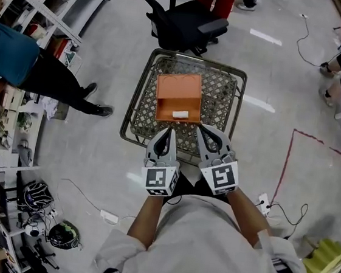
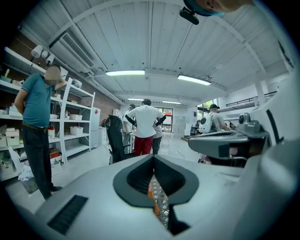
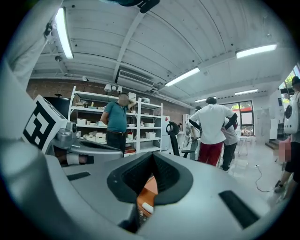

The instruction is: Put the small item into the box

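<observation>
An orange box [image 1: 179, 88] lies open on a wire mesh basket table [image 1: 225, 90], its lid tilted back. A small white item [image 1: 180, 114] rests inside the box near its front wall. My left gripper [image 1: 170, 129] and right gripper [image 1: 200, 129] hover side by side just in front of the box, both shut with nothing between the jaws. In the left gripper view the left gripper [image 2: 153, 161] has its pads together, and a strip of orange box [image 2: 151, 193] and mesh shows below them. Under the closed pads, the right gripper view shows the box [image 3: 149, 186] and the white item [image 3: 147, 207].
A black office chair [image 1: 184, 18] stands right behind the basket table. A person in a teal shirt [image 1: 11, 53] stands by the shelves [image 1: 11, 139] at left. Red tape [image 1: 287, 158] and cables [image 1: 284, 210] lie on the floor at right. More people stand further back.
</observation>
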Motion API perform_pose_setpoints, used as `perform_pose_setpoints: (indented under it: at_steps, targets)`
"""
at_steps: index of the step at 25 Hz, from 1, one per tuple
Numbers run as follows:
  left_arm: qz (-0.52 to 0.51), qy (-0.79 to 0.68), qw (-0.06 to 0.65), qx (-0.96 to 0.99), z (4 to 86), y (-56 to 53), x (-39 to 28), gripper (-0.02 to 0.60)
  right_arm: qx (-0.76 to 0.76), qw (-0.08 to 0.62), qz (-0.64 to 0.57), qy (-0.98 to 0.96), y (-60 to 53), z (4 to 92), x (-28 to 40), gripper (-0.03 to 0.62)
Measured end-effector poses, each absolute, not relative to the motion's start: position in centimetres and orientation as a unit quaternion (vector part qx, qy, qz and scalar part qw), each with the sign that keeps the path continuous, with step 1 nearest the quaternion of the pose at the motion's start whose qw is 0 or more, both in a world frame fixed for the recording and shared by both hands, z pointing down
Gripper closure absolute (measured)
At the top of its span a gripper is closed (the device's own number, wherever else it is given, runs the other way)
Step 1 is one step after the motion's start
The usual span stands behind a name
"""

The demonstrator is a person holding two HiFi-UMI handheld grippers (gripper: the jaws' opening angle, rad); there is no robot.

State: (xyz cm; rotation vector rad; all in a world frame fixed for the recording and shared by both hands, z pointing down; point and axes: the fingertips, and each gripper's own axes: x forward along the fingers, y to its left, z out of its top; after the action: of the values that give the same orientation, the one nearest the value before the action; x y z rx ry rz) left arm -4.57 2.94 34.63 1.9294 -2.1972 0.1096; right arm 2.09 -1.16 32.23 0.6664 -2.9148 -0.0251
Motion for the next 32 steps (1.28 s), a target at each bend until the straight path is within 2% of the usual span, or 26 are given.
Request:
perform_pose_setpoints:
  at_steps: [5,12,25,32]
  targets:
    - [0.025,-0.753,0.106,0.649,32.8,2.9,-1.8,0.572,0.220,0.055,-0.028,-0.974,-1.7,29.3,5.3,0.591]
    - [0.015,-0.762,0.066,0.644,29.1,3.5,-1.1,0.572,0.235,0.022,-0.023,-0.971,-1.9,26.3,7.0,0.591]
    - [0.000,-0.762,0.010,0.647,24.4,6.6,-5.0,0.572,0.235,-0.011,-0.034,-0.971,1.4,22.2,3.4,0.591]
    - [-0.007,-0.761,0.016,0.649,24.6,7.3,-5.9,0.572,0.234,-0.012,-0.045,-0.971,2.5,21.8,2.0,0.591]
